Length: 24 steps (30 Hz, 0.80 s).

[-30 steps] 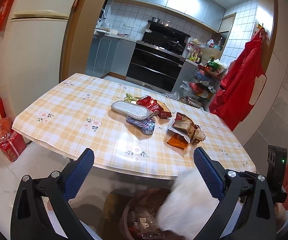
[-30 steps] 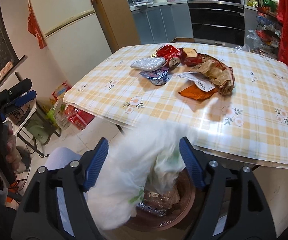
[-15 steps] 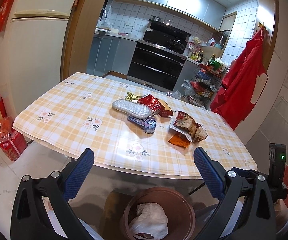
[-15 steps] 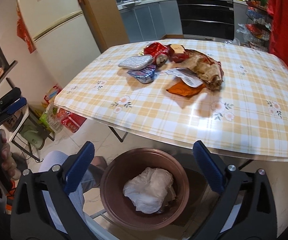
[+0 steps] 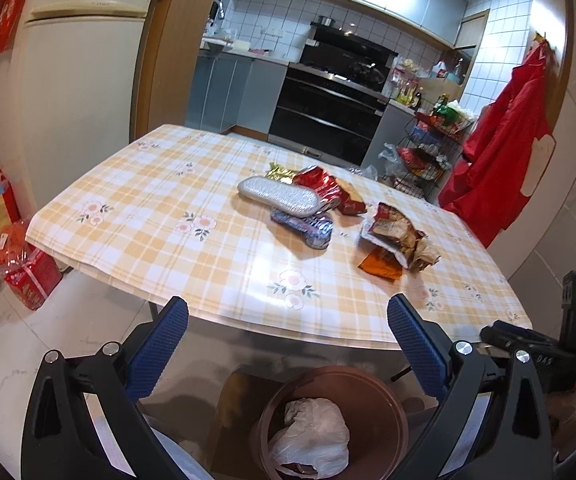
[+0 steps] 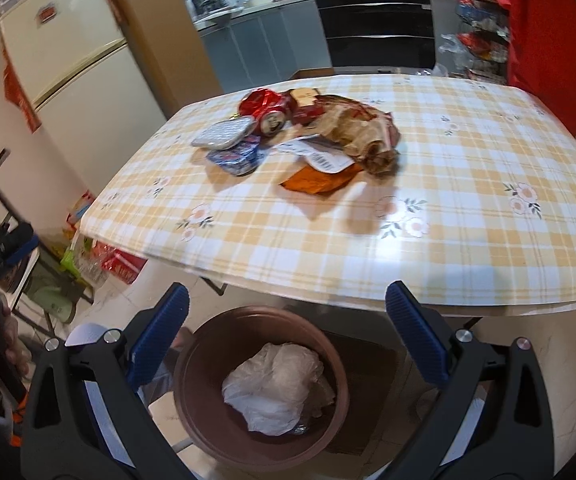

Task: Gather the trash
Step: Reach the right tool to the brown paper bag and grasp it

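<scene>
- Brown and round, the plastic bin (image 6: 259, 392) stood on the floor just below the near edge of the table (image 6: 368, 240), and a crumpled white plastic bag (image 6: 275, 392) now lay inside it; a second earlier that same bag had hung between the right gripper's fingers above the bin.
- That drop meant one piece of trash was collected, and I judged the task only partly done, since a cluster of wrappers was left on the yellow checked tablecloth.
- The left gripper (image 5: 283, 344) hovered near the table's edge above the bin, its blue-padded fingers spread wide with nothing between them.
- Going left to right across the far middle of the table: a silver glittery oblong pouch (image 5: 277, 196), touching a crumpled blue foil wrapper (image 5: 308, 228) just in front of it.
- Behind them sat a crushed red can or wrapper (image 6: 265, 110) beside a gold scrap (image 5: 281, 171).
- Further right lay a torn brown paper snack bag (image 6: 364, 136) with a white receipt (image 6: 320, 156), resting on a flat orange packet (image 6: 316, 180).
- The right gripper (image 6: 285, 344) had gone from closed on the bag to fully spread and empty, directly over the bin.
- The leftover pieces looked light, thin and crinkly, so they would likely need pinching at an edge.
</scene>
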Available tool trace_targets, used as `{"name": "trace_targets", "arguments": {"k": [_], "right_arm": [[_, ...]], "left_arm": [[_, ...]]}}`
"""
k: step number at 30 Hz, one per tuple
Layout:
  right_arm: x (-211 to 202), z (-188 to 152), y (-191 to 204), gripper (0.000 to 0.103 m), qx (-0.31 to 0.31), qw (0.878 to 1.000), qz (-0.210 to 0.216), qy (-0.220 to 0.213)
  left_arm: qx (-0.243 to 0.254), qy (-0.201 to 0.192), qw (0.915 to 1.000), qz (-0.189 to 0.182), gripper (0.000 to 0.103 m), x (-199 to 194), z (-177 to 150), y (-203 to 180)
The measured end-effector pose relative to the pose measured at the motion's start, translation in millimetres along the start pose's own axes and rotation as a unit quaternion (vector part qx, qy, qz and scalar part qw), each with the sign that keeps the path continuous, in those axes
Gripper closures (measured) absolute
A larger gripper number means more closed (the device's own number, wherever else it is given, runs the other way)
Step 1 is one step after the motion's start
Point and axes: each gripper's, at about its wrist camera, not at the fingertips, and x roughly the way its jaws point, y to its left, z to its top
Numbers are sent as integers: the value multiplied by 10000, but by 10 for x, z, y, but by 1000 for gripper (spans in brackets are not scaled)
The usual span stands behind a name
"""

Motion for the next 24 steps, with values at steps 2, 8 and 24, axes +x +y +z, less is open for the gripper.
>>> {"name": "trace_targets", "arguments": {"k": [2,8,24], "right_arm": [[32,26,-48,6,-3,10000,-60,-8],[149,125,-156,6,-152,9996,-215,44],[629,1065,-545,7,-493,9980,-365,-115]], "left_arm": [[-45,82,10000,22,6,73,-29,25],[-58,275,9996,71,6,249,-86,55],[-138,487,9986,154,6,810,90,119]]}}
